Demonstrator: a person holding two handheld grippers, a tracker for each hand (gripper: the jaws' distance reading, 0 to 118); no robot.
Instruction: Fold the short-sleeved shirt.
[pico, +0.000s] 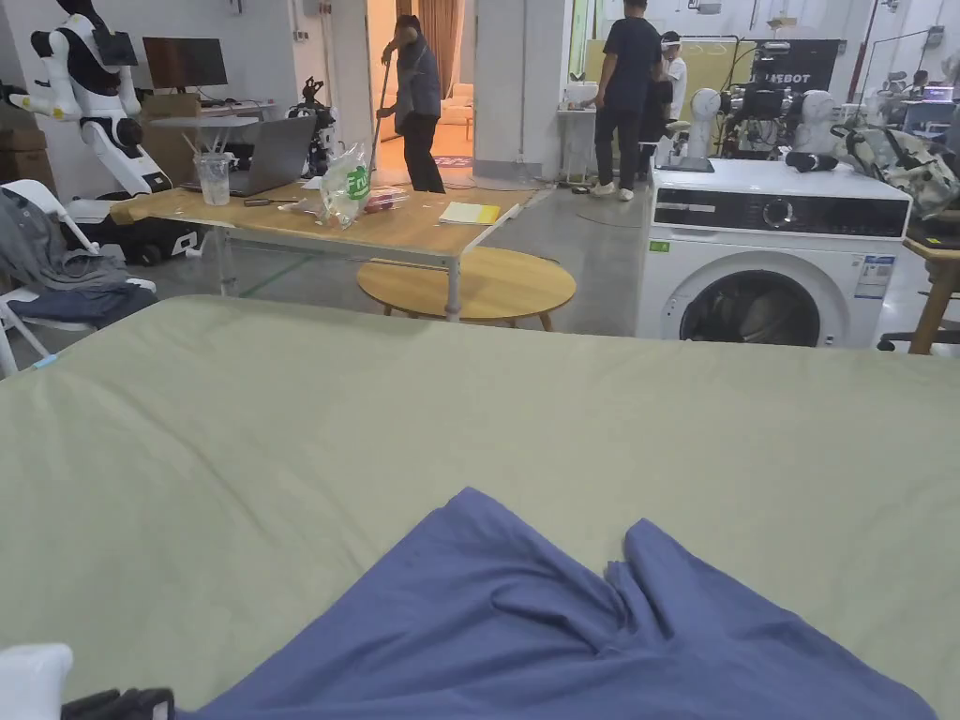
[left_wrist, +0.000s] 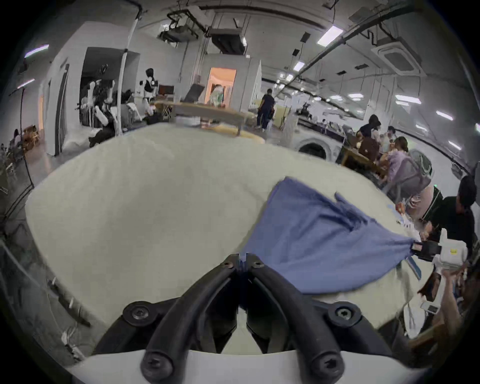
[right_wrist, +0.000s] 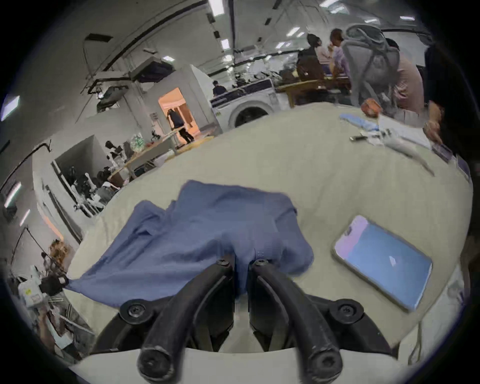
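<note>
1. Blue fabric of the shirt (pico: 562, 628) is lying rumpled at the near edge of the table (pico: 281, 422), which is wearing a pale green cloth.
2. Clenched on one corner of the shirt, the left claw (left_wrist: 242, 262) is gripping the cloth between both jaws, with the garment spreading away to its right.
3. Likewise clamped, the right claw (right_wrist: 242, 262) is pinching a bunched fold of the shirt between its jaws, the rest fanning out ahead and to its left.
4. Just right of the shirt in the right gripper view, a phone (right_wrist: 381, 262) is lying flat on the table with its screen lit, apart from the cloth.
5. Farther along the table, near its far right edge, some pale blue and white items (right_wrist: 376, 130) are lying well apart from the shirt; what they are cannot be told.
6. Beyond the table, a white washing machine (pico: 773, 253) is standing with its door open, beside a low round wooden table (pico: 487, 281) and a wooden desk (pico: 394, 230) carrying a laptop (pico: 272, 155), a plastic cup (pico: 214, 178) and a bag (pico: 345, 187).
7. People are standing and moving in the background; a sign there is partly hidden.
</note>
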